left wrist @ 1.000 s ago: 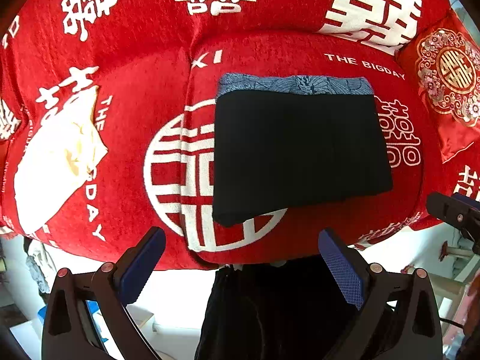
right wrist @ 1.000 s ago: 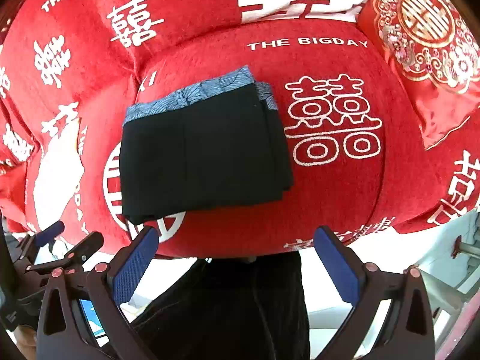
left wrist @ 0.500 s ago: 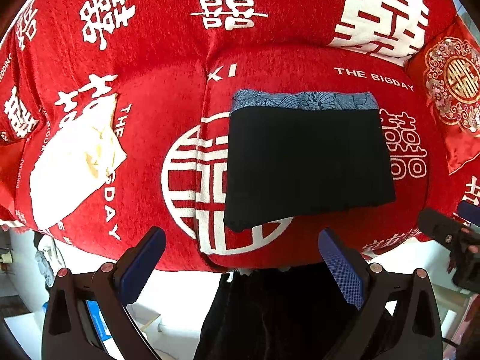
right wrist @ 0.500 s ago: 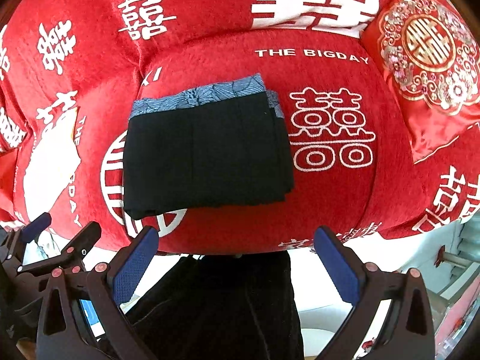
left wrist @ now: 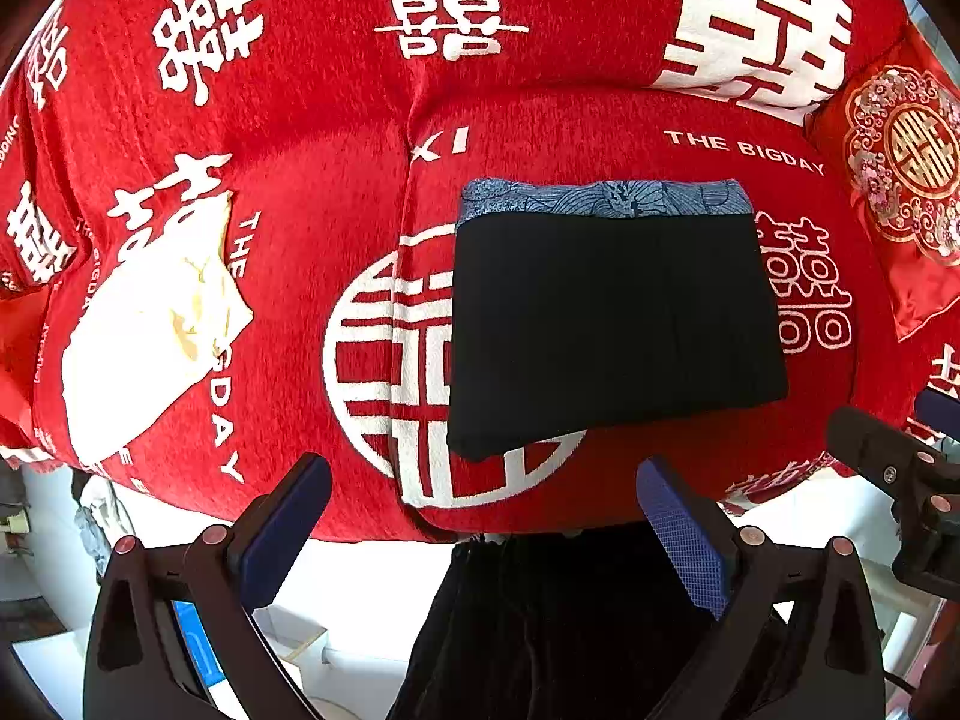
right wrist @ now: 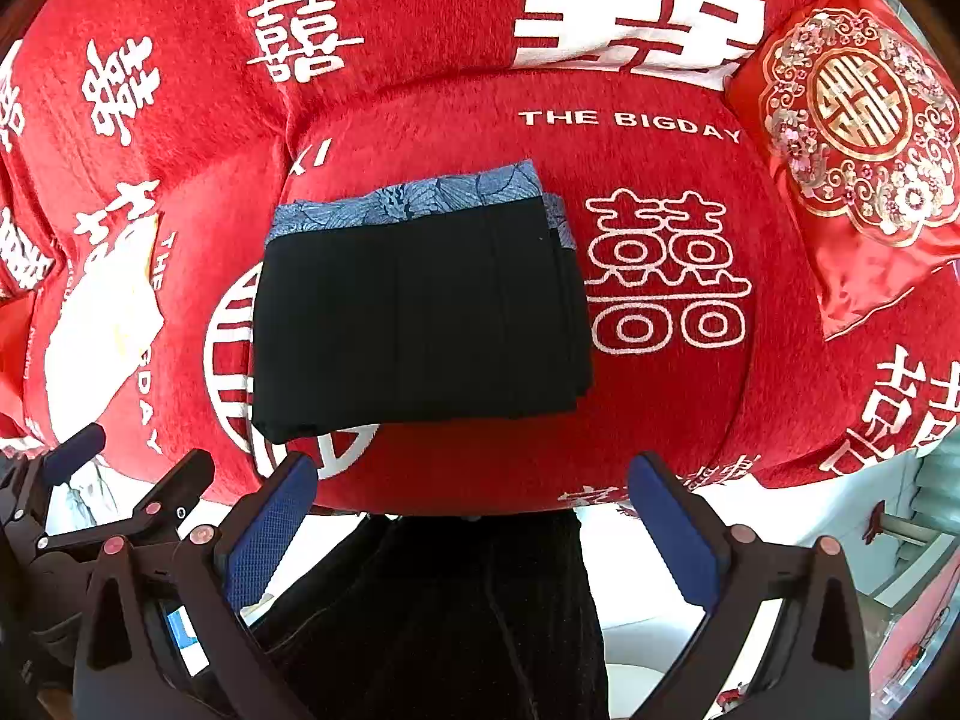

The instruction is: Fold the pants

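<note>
Black pants [left wrist: 612, 324] lie folded into a flat rectangle on the red sofa seat [left wrist: 600, 144], a blue patterned waistband along the far edge. In the right wrist view the same folded pants [right wrist: 420, 324] sit left of centre. My left gripper [left wrist: 483, 531] hangs open above the seat's front edge, nothing between its blue pads, well clear of the pants. My right gripper [right wrist: 471, 525] is also open and empty, held back from the seat. Each gripper shows at the other view's edge: right gripper [left wrist: 900, 480], left gripper [right wrist: 102, 516].
A white cloth [left wrist: 150, 336] lies on the left seat cushion. A red and gold embroidered pillow [right wrist: 852, 144] leans at the right. Dark-trousered legs of a person [right wrist: 444, 618] show below the seat edge, above a pale floor [left wrist: 360, 582].
Both grippers have drawn back and up from the sofa, so the folded pants look smaller and lower. The pants themselves have not moved. Both grippers stay open.
</note>
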